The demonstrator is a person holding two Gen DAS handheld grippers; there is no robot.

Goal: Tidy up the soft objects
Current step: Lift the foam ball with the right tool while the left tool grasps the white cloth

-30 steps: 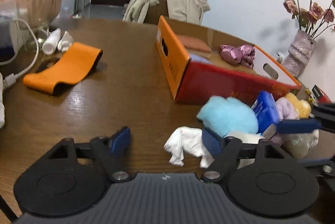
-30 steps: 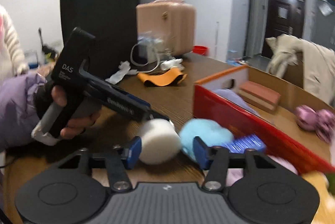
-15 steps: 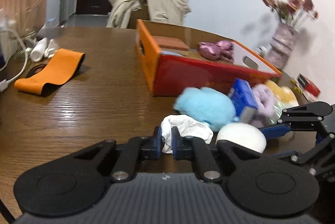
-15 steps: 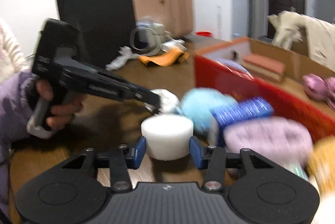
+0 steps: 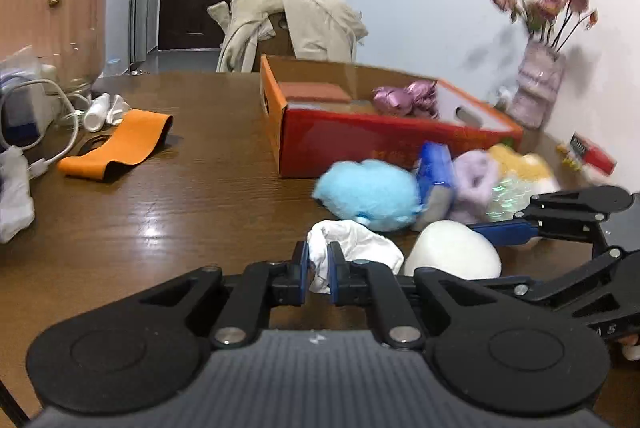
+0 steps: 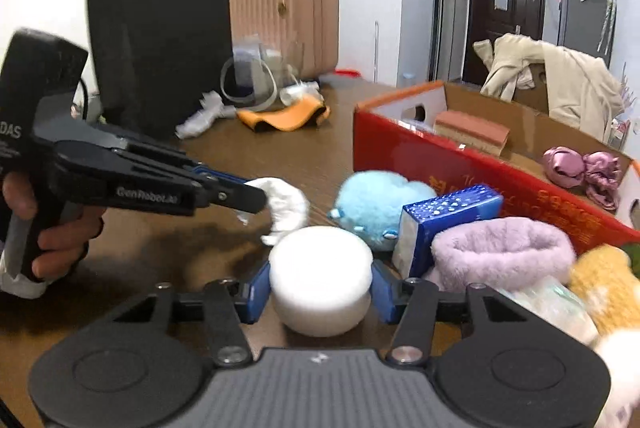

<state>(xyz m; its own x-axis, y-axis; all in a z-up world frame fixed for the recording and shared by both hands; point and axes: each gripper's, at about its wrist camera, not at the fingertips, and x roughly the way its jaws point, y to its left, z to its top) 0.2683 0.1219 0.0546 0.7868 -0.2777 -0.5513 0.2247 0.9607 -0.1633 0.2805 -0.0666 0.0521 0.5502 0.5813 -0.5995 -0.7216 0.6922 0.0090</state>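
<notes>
My left gripper [image 5: 318, 268] is shut on a crumpled white cloth [image 5: 360, 244], which lies on the brown table just ahead of it. In the right wrist view the same cloth [image 6: 286, 204] shows at the left gripper's tips. A round white foam puck [image 6: 320, 276] sits between the pads of my right gripper [image 6: 320, 294]. Its jaws are opening, and the pads still touch the puck's sides. Behind lie a blue plush [image 6: 376, 204], a blue pack [image 6: 448, 212], a purple fuzzy piece [image 6: 500, 248] and a yellow plush [image 6: 604, 280].
An open red cardboard box [image 5: 380, 144] stands behind the pile, holding a pink block [image 6: 472, 126] and shiny pink scrunchies [image 6: 580, 168]. An orange band [image 5: 120, 144], cables and a pink case [image 5: 48, 12] are far left. A vase [image 5: 536, 88] stands far right.
The left jaws closed on the white cloth, and the left gripper drifted sideways. The right gripper shifted toward the pile with the white puck between its fingers.
</notes>
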